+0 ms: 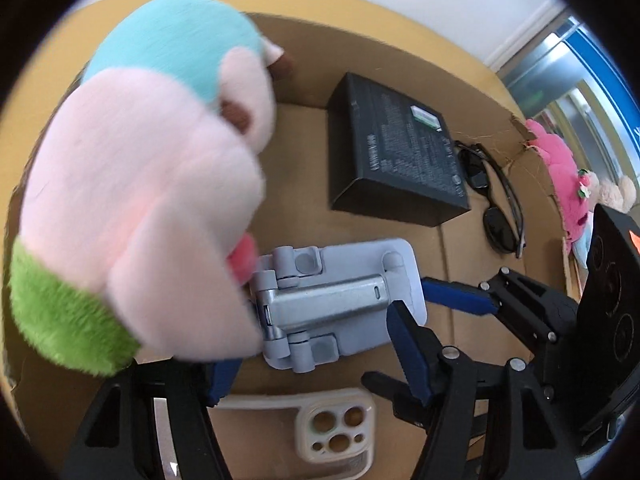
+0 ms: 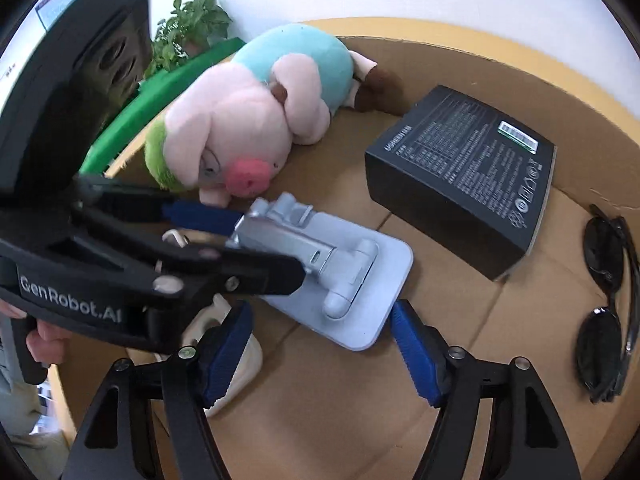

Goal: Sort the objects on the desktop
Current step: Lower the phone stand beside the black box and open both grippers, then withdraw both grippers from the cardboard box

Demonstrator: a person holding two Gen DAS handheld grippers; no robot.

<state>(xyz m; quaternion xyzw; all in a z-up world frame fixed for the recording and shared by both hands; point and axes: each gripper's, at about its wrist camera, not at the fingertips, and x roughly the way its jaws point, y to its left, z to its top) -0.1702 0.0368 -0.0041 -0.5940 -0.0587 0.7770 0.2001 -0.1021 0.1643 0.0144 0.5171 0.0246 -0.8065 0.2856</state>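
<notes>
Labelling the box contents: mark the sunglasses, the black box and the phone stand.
sunglasses (image 2: 598, 354), right wrist view, on the near lens
black box (image 2: 468, 160), right wrist view, on the printed top face
phone stand (image 1: 332, 300), left wrist view, on the folded metal arm

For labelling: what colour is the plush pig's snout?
Pink-red snout, clearest in the right wrist view.

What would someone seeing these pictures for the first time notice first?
Probably the plush pig, pink with a blue body and green cap, lying at the back left of the cardboard tray, its snout near the folded grey phone stand in the middle. Both grippers, the left gripper and the right gripper, sit open around that stand. To the right lie a black box and dark sunglasses.
</notes>
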